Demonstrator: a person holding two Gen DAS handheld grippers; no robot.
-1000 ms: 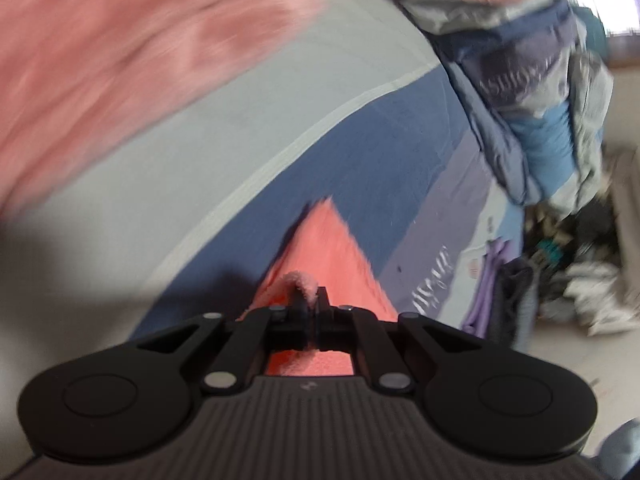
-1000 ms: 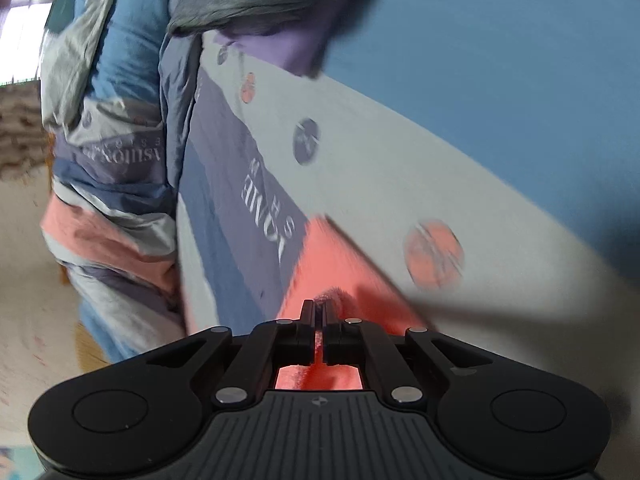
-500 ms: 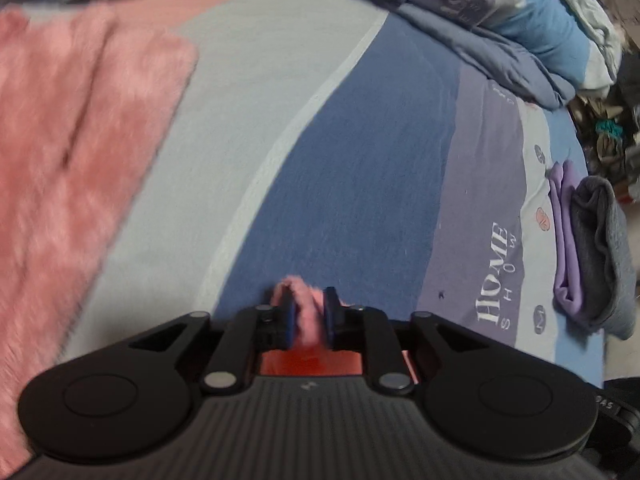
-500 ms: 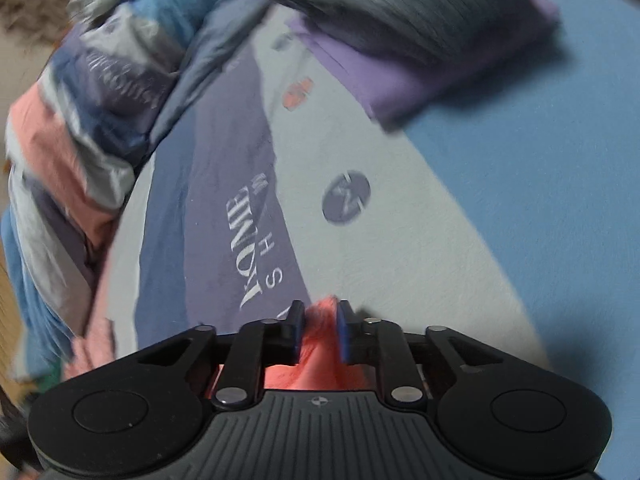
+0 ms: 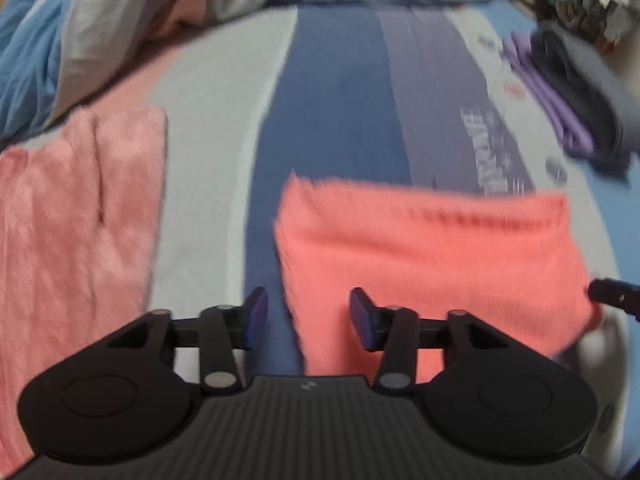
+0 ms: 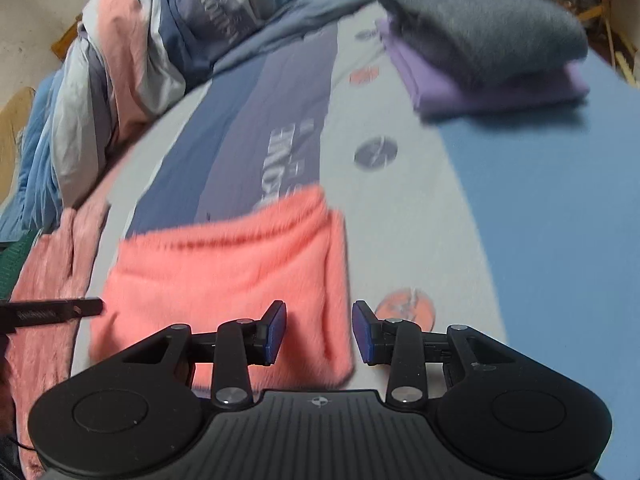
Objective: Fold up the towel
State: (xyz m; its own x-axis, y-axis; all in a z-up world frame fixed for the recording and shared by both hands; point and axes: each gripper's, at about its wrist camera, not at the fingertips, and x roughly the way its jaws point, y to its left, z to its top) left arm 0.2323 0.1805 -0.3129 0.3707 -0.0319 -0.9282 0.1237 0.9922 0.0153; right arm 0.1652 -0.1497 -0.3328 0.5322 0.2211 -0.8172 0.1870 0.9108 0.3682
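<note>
A coral towel [image 5: 432, 252] lies folded flat on the striped bedsheet [image 5: 336, 120]; the right wrist view shows the towel [image 6: 224, 272] too. My left gripper [image 5: 306, 320] hovers over the towel's near left corner, its jaws opening and its pads clear of the cloth. Over the near right corner my right gripper [image 6: 319, 330] is also opening, with nothing pressed between its blue pads. Each gripper's dark fingertip pokes into the other's view at the edge.
A fluffy pale-pink towel [image 5: 76, 216] lies left of the coral one. A folded grey cloth [image 6: 484, 28] on a purple one [image 6: 492, 88] sits at the far right. A bunched quilt [image 6: 132, 56] fills the far end of the bed.
Both grippers were shut on the towel's corners, then opened and let go. The towel now lies flat, and both grippers have rolled and drawn back from it.
</note>
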